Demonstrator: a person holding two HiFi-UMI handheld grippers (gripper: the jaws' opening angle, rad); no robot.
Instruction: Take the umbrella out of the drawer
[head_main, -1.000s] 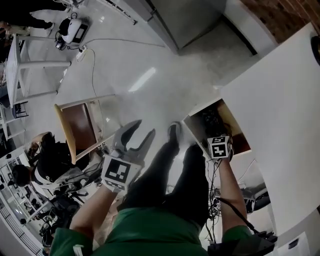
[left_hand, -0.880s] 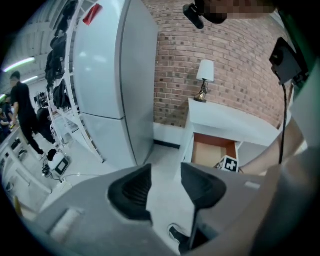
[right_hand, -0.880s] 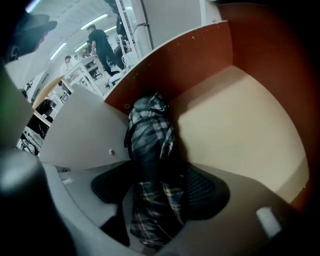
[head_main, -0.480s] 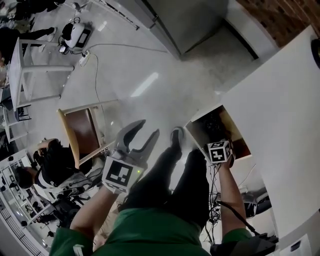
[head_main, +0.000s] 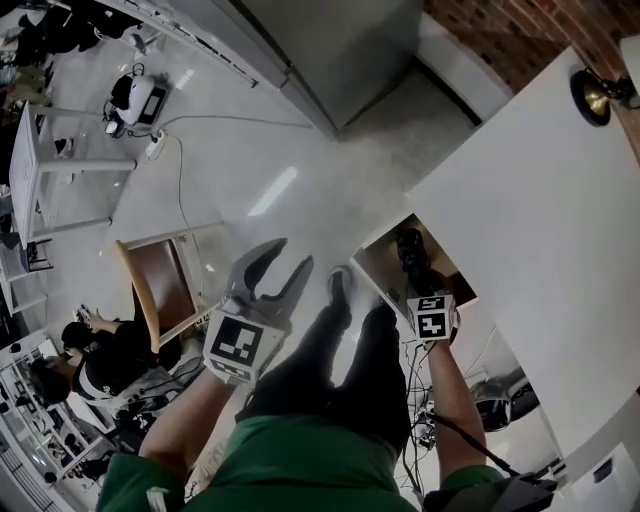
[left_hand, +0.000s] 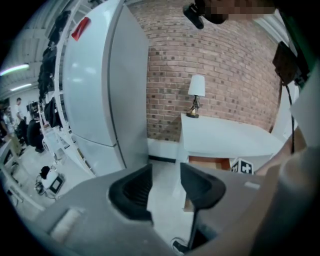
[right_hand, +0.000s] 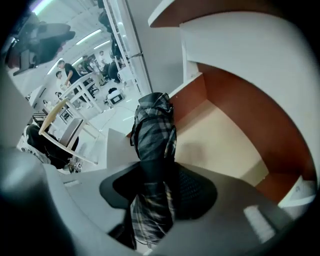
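A folded dark plaid umbrella stands between the jaws of my right gripper, which is shut on it; those jaws have just been closing. In the head view the umbrella sticks up over the open drawer, with the right gripper just below it. The drawer's beige floor lies beneath. My left gripper hangs over the floor to the left of the person's legs. In the left gripper view that gripper is open; its jaws have closed a little, with nothing between them.
The white desk with a lamp fills the right side. A wooden chair stands at the left, cables hang below the drawer, and a seated person is at the far left. A large white fridge stands beyond the desk.
My right gripper has lifted, and the umbrella now stands up out of the drawer in its jaws. The left gripper has risen slightly.
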